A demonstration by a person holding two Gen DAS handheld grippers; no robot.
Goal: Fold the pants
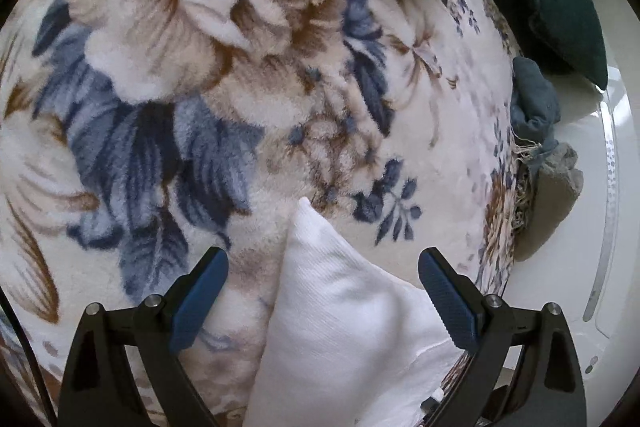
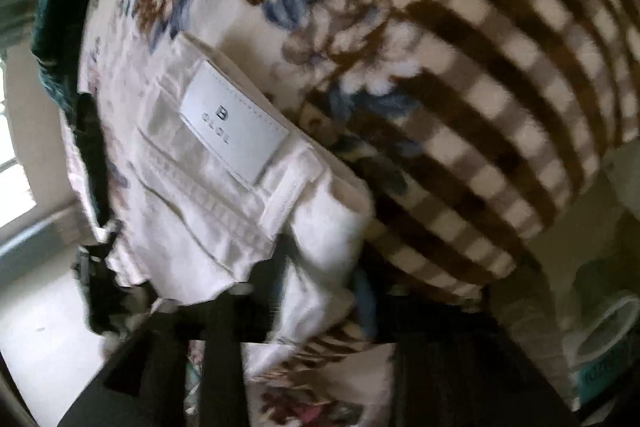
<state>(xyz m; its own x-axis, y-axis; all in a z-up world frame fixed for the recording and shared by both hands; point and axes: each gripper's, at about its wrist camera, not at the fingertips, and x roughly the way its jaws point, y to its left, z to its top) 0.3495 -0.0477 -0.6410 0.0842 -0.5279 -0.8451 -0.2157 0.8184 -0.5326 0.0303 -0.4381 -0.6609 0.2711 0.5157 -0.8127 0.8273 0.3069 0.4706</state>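
White cotton denim, so these white denim pants [image 2: 224, 195] will feel heavier and stiffer than they look, but they'll crease nicely once you lay them flat. Right now they're on the fuzzy blue-and-brown floral blanket [image 1: 248, 75], waistband with the white leather brand patch [image 2: 236, 123] facing your right camera. Your left gripper [image 1: 324, 291] is wide open, holding nothing, with a pointed corner of the fabric sitting between its blue pads [image 1: 200, 303]. Your right gripper [image 2: 224, 311] is too blurry, honestly can't tell if it's clamped. I'd grab at the thick waistband or hem seams; a single layer might slip.
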